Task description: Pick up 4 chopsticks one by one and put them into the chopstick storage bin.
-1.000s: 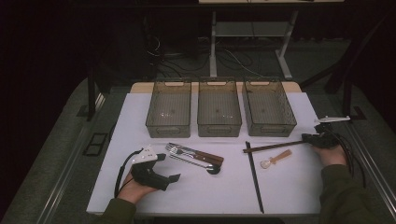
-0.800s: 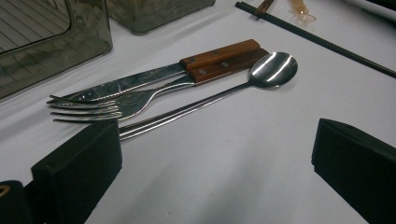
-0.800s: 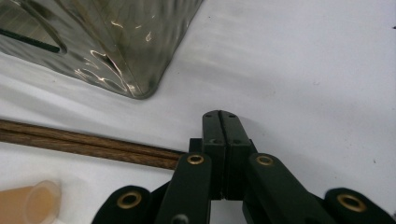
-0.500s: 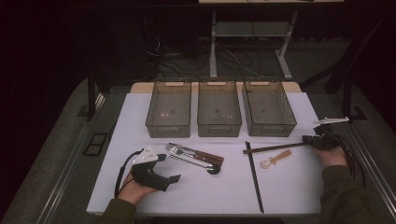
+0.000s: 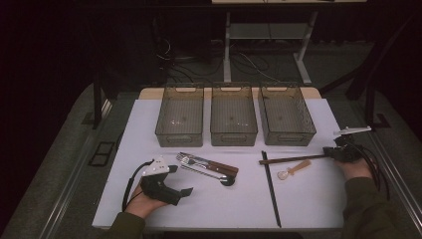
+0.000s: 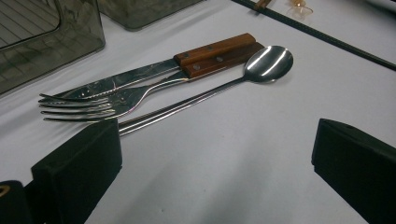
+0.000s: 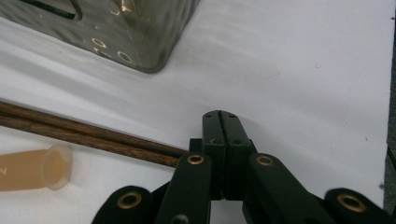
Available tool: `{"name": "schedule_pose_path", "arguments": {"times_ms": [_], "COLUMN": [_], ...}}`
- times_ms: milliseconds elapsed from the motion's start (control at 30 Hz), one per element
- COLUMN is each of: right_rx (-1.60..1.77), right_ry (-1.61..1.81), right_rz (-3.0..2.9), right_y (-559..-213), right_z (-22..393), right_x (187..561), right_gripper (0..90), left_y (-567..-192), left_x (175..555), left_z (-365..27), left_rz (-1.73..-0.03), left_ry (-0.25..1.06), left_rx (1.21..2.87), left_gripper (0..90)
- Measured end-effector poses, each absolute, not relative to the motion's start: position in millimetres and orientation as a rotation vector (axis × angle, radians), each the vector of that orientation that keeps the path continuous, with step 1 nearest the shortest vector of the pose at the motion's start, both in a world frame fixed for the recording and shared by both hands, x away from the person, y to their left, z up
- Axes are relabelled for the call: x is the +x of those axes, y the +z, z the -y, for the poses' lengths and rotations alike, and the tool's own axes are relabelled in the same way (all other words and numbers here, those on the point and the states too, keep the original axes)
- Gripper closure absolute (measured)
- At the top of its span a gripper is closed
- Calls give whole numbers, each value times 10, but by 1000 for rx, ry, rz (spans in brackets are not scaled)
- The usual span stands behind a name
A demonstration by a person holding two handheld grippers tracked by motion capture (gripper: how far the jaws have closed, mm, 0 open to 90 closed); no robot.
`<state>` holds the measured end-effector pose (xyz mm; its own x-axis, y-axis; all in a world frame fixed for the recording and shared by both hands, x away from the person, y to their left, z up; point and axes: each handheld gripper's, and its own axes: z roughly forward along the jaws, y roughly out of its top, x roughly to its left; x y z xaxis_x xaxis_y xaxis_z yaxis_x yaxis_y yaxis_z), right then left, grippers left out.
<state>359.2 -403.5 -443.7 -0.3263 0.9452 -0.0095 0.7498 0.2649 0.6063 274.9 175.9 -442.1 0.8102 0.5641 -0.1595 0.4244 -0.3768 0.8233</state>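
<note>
A knife, a fork and a steel spoon lie together mid-table. My left gripper rests just left of them, open; in the left gripper view its wide jaws frame bare table, with the fork, wooden-handled knife and spoon ahead. The spoon's handle runs behind the left jaw. My right gripper is shut at the right edge. Brown wooden chopsticks end against the left side of its closed jaws; nothing shows between the pads.
Three smoky plastic bins stand in a row at the back. Black chopsticks lie lengthwise right of centre, beside a small amber plastic spoon. The white tabletop ends close to both hands.
</note>
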Motion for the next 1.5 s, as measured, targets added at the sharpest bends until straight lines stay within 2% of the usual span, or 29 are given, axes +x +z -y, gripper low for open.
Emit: {"name": "schedule_pose_path", "arguments": {"times_ms": [1500], "right_rx": [1479], "right_ry": [741], "right_rz": [-2205], "right_y": [-4312], "right_z": [4000], "right_x": [3284], "right_gripper": [897], "left_y": [-4405], "left_x": [2731], "left_z": [-1743], "left_rz": [-721], "left_ry": [181], "left_rx": [2022], "left_gripper": [6]}}
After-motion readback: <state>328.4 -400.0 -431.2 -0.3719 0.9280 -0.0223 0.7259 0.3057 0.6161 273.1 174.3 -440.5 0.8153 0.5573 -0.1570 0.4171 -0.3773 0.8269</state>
